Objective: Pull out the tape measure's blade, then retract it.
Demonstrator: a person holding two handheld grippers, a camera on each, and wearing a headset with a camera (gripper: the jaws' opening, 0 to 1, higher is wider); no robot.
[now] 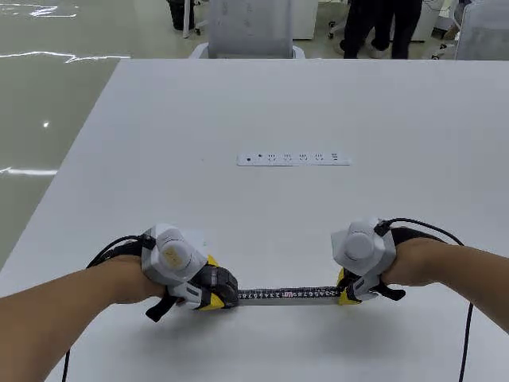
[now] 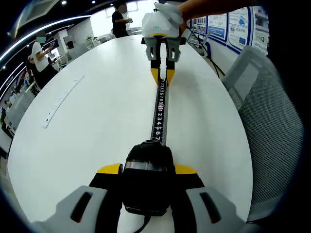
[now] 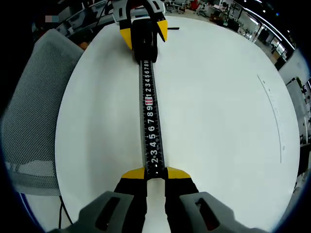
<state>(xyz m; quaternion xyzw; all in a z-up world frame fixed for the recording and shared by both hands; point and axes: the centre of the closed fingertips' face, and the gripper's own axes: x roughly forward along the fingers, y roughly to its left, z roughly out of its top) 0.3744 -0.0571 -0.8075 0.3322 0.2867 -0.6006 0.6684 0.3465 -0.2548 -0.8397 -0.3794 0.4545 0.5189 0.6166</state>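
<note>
Left gripper (image 2: 148,169) clamps the rigid case (image 2: 146,184) and right gripper (image 3: 155,174) pinches the tip of the blade (image 3: 149,111), judged thin, springy and slippery, by the worktop's (image 1: 278,103) near edge.

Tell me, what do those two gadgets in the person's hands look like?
The left claw and right claw match: each has a rounded, pale grey-white body and dark jaws ending in yellow tips. A black cable loops back from each along the forearm. No sleeves show on the forearms.
</note>
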